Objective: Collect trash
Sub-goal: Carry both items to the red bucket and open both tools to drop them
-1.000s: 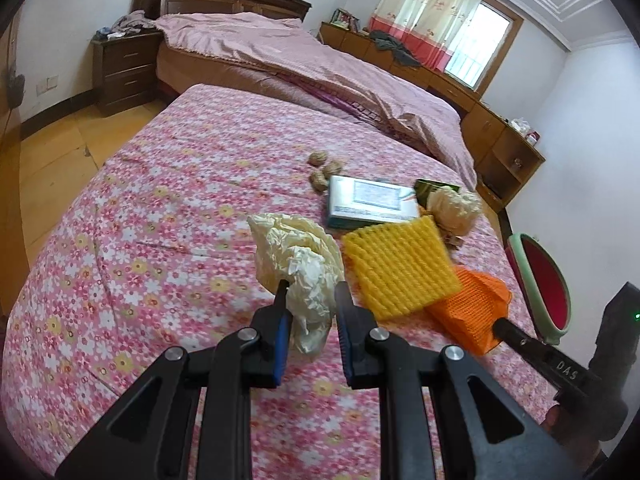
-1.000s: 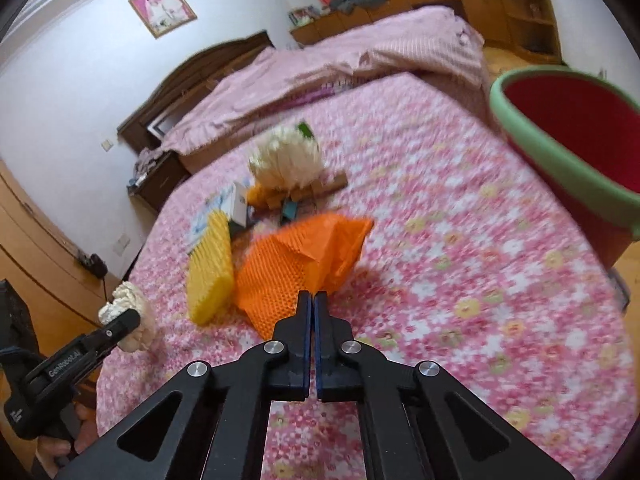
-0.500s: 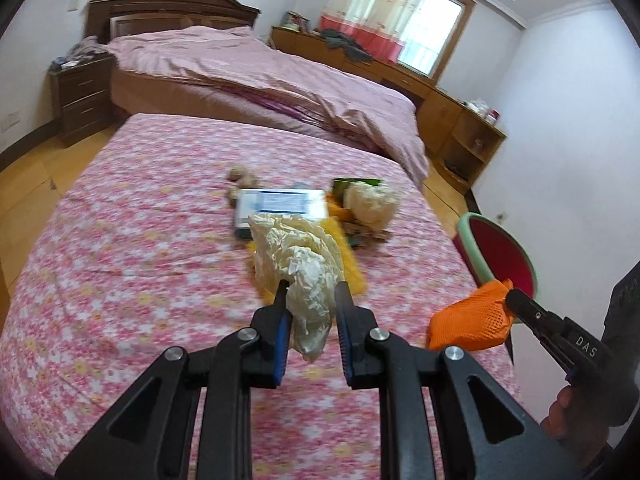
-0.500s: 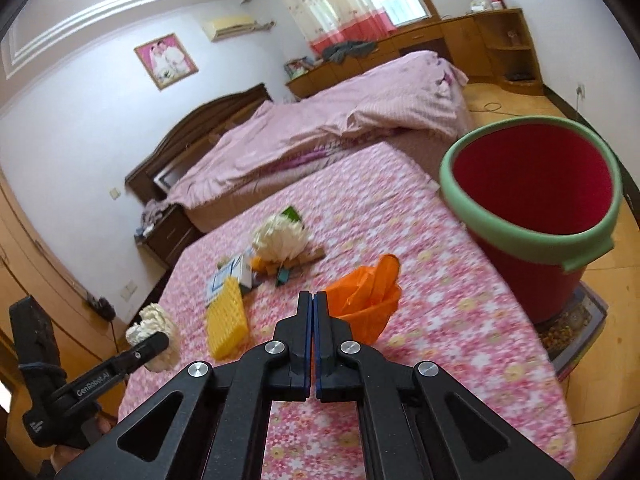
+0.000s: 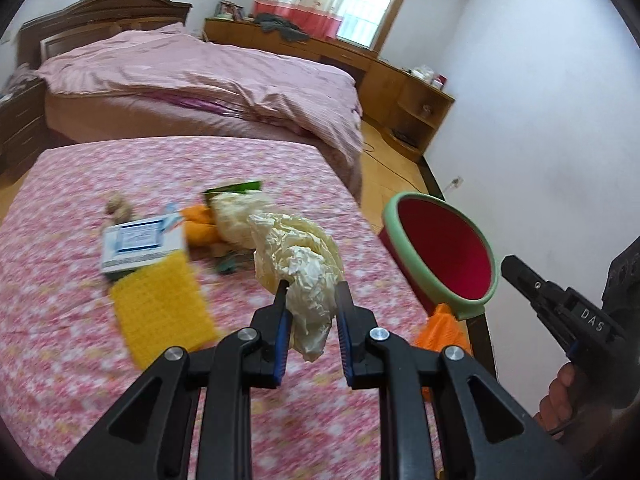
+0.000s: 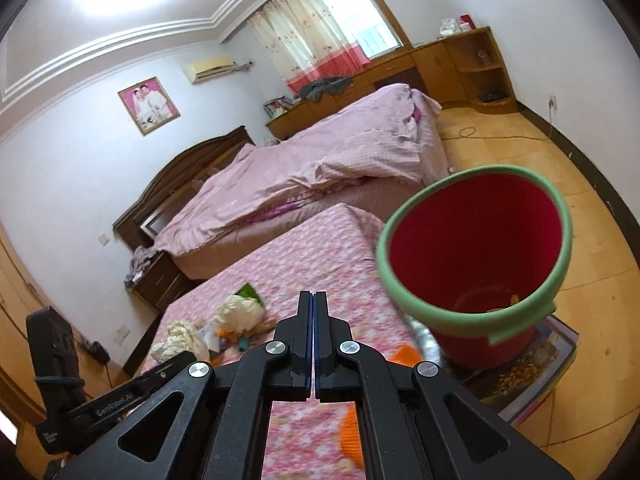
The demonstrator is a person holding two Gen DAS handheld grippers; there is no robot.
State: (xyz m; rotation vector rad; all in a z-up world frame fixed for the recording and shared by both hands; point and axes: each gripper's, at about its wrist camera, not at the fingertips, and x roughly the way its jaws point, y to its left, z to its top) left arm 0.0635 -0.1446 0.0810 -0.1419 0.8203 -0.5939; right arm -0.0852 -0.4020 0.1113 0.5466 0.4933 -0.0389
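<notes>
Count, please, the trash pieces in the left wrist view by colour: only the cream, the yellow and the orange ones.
Cream: 2, the held wad in the left gripper and the lying wad on the bed cover
Yellow: 1, the yellow net
Orange: 2, the orange net below the bin rim, and the orange piece beside the box
Total: 5

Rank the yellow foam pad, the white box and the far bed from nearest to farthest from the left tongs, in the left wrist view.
1. Yellow foam pad, just left of the left tongs.
2. White box, behind the pad.
3. Far bed, at the back.
</notes>
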